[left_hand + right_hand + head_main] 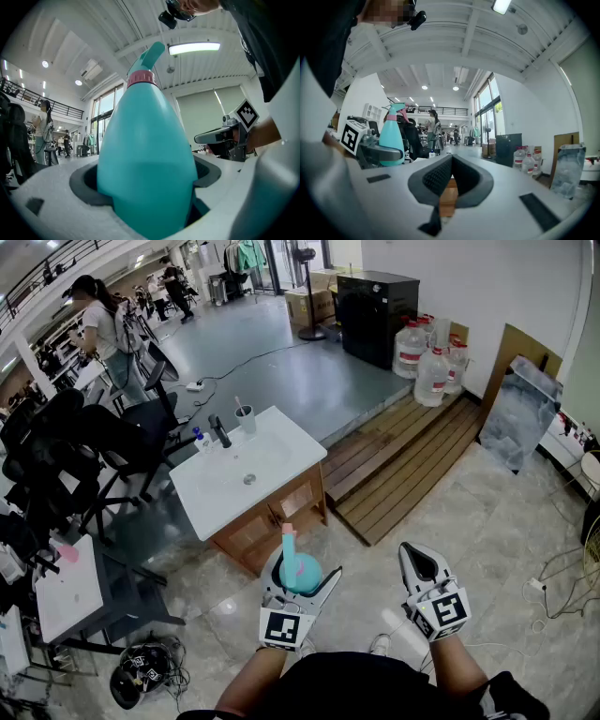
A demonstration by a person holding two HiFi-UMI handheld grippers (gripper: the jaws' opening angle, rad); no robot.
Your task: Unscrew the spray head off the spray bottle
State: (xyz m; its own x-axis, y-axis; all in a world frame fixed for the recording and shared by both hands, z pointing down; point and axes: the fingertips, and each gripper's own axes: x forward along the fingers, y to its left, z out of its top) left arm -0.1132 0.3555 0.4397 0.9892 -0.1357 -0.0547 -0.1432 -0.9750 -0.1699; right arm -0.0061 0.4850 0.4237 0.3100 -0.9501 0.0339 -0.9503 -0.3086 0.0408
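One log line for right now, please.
left gripper: jaws shut on spray bottle | right gripper: jaws shut, empty | spray head: on bottle

Spray bottle (145, 164): teal, teardrop-shaped, upright, clamped in my left tool (302, 576).
Spray head (151, 55): teal, pink collar (140, 78), still screwed on.

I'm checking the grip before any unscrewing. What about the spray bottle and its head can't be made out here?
1. Spray bottle base: left gripper view, sunk between the pads of the left claw and cut by the bottom edge; head view, covered by the claw.
2. Spray head trigger: left gripper view, behind the bottle's body; other views, too small.
3. Pink collar threads: inside the collar in every view.
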